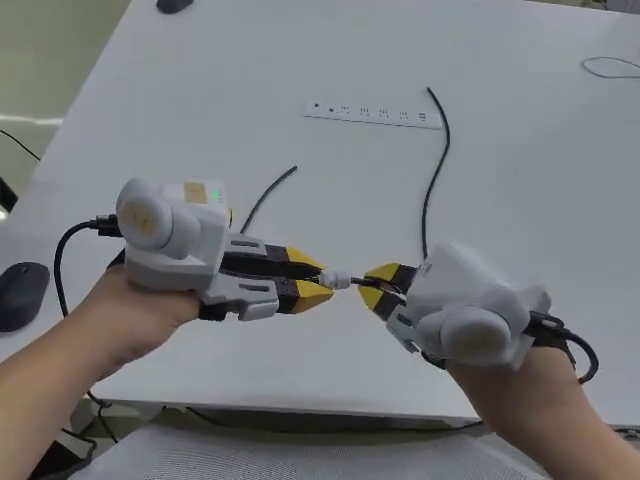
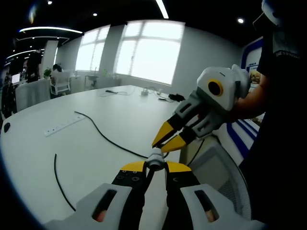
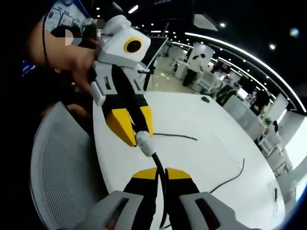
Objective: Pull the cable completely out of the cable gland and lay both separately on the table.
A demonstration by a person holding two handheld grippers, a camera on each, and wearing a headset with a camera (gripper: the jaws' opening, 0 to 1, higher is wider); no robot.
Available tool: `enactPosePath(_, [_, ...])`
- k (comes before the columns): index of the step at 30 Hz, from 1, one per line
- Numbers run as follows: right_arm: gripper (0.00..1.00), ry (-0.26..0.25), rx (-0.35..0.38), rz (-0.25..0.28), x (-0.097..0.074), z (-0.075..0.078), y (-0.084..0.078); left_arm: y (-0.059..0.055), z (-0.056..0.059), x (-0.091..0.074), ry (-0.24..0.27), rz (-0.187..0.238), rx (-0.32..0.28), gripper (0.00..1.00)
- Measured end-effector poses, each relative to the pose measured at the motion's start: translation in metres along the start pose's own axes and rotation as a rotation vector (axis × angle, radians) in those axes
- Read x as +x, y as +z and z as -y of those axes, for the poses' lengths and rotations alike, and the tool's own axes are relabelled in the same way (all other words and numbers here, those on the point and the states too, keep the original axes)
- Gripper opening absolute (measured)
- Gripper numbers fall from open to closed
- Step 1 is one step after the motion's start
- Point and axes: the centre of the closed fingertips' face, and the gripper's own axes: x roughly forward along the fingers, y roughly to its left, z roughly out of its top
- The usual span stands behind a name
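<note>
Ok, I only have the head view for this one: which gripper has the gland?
Observer: The left gripper; its own view shows the white gland pinched at its jaw tips.
Operator: And is the cable out?
Observer: No. In the right gripper view the black cable runs from the gland's end down into the right gripper, between its jaws.
Operator: Gripped there?
Observer: It looks so: those jaws sit shut against the cable on both sides.
</note>
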Motion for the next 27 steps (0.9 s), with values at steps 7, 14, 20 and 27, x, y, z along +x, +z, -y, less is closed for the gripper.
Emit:
enactPosePath(7, [0.0, -0.028, 0.048, -0.007, 0.0, 0.012, -0.014, 0.004, -0.002, 0.002, 0.007, 0.014, -0.015, 0.15])
enactPosePath(14, [0.0, -0.045, 0.129, -0.034, 0.001, 0.019, -0.036, 0.002, -0.001, 0.005, 0.001, 0.002, -0.012, 0.15])
enactPosePath(20, [0.0, -0.058, 0.194, -0.061, 0.002, 0.026, -0.055, 0.003, 0.001, 0.008, -0.006, 0.006, -0.017, 0.15])
enactPosePath(27, [0.0, -0.071, 0.451, -0.103, 0.007, 0.031, -0.088, 0.005, 0.002, 0.009, -0.014, 0.013, -0.021, 0.15])
